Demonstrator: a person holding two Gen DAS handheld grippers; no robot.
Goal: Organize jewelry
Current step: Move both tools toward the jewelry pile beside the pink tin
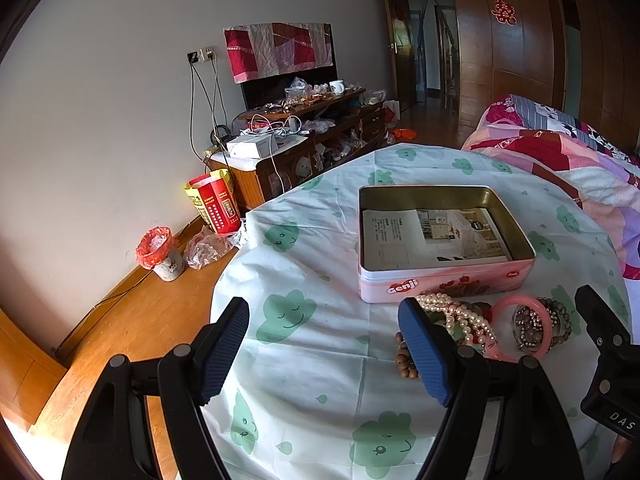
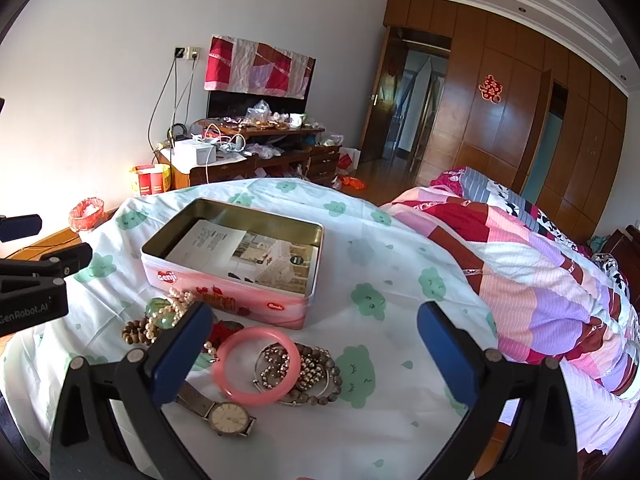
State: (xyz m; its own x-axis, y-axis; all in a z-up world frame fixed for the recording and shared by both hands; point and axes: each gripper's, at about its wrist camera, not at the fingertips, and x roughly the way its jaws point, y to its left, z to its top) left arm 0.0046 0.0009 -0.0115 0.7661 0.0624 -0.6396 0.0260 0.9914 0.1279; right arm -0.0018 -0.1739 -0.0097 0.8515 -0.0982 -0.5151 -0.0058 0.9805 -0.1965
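A pink open tin (image 1: 446, 280) (image 2: 240, 300) with a printed sheet inside sits on the cloth-covered table. In front of it lies a jewelry pile: a pink bangle (image 2: 256, 366) (image 1: 516, 330), pearl strands (image 1: 456, 312) (image 2: 170, 312), dark bead bracelets (image 2: 316, 372), wooden beads (image 2: 134, 330) and a wristwatch (image 2: 228, 418). My left gripper (image 1: 324, 354) is open and empty, left of the pile. My right gripper (image 2: 316, 354) is open and empty, its jaws either side of the bangle and beads, above them.
The table wears a white cloth with green clouds (image 1: 304, 280). A quilted bed (image 2: 540, 280) lies to the right. A cluttered TV cabinet (image 1: 304, 136), a red-lined bin (image 1: 160, 254) and a red box (image 1: 216, 200) stand by the far wall.
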